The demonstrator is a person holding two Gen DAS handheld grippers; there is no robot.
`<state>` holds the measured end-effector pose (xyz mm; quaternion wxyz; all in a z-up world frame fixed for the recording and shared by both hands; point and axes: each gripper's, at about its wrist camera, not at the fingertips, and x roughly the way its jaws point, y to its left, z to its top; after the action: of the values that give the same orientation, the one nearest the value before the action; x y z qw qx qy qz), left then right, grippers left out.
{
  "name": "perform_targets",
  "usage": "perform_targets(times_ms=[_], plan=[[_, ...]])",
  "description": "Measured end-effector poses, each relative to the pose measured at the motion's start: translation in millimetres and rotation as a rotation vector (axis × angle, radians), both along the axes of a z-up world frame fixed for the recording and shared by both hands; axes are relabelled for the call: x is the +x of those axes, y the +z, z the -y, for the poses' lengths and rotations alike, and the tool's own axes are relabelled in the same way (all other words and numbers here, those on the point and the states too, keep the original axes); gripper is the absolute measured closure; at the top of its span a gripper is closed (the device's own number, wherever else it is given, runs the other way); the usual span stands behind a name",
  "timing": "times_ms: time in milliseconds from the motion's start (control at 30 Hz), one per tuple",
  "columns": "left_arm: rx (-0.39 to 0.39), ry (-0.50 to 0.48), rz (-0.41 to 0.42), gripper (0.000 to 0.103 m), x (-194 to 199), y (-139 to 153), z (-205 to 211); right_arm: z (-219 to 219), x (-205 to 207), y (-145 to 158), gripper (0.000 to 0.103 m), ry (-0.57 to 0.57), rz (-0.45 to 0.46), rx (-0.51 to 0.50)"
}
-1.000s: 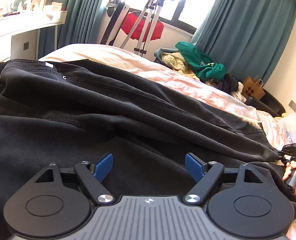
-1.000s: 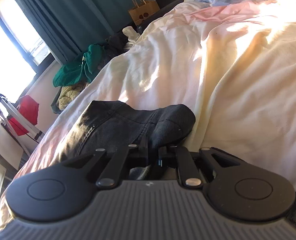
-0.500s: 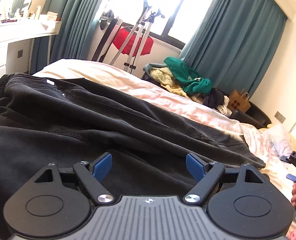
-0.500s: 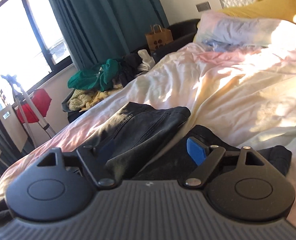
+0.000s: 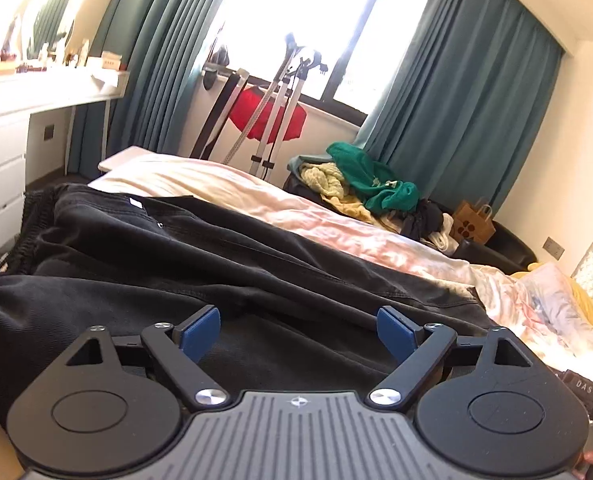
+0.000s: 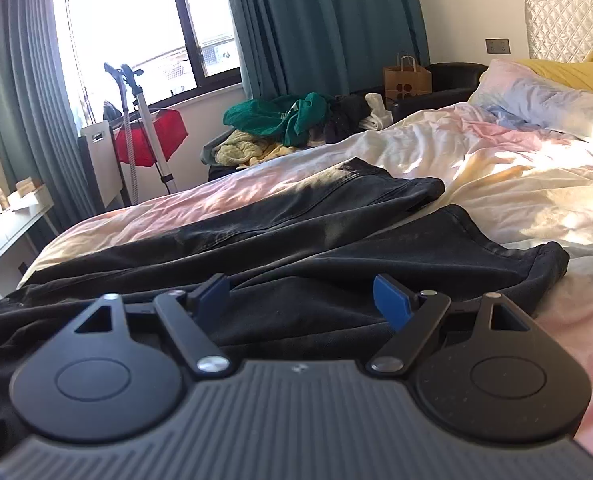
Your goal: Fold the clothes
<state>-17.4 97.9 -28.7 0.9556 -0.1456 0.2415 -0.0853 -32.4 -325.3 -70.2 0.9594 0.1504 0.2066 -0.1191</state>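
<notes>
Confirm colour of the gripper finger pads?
Blue pads; clearest in the right wrist view.

Blown-out window (image 5: 296, 20) glare, fisheye-bent edges, sunlit duvet (image 6: 516, 184).

Each handheld gripper, the left gripper (image 5: 298, 334) and the right gripper (image 6: 301, 300), has a ribbed grey body flanked by two round black discs. Black link arms pivot on silver screws and end in blue pads (image 5: 198, 332).
</notes>
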Motion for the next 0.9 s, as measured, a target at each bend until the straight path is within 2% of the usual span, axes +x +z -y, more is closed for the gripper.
perform_targets(times_ms=[100,200,300,333,500,600,667,733,833,900], plan=[[0.027,0.002,-0.008,0.014,-5,-2,2,4,5,-2,0.022,-0.034,-0.017,-0.003],[0.04,0.011,-0.027,0.014,-5,-6,5,24,5,-9,0.022,-0.123,-0.069,-0.004],[0.056,0.031,-0.05,0.014,-2,-9,8,51,10,-15,0.022,-0.26,-0.145,-0.101],[0.059,0.034,-0.058,0.014,-1,-10,9,63,12,-17,0.022,-0.311,-0.165,-0.099],[0.077,0.036,-0.072,0.014,-1,-14,16,128,20,-51,0.022,-0.527,-0.245,0.118],[0.093,0.037,-0.08,0.013,1,-17,20,157,21,-81,0.022,-0.598,-0.3,0.285],[0.099,0.039,-0.084,0.013,2,-18,20,166,18,-96,0.02,-0.608,-0.286,0.401],[0.094,0.042,-0.092,0.013,4,-20,20,167,20,-96,0.02,-0.586,-0.254,0.419],[0.088,0.045,-0.1,0.013,5,-22,19,167,28,-93,0.019,-0.465,-0.203,0.452],[0.086,0.048,-0.101,0.013,5,-22,18,172,27,-92,0.019,-0.436,-0.168,0.484]])
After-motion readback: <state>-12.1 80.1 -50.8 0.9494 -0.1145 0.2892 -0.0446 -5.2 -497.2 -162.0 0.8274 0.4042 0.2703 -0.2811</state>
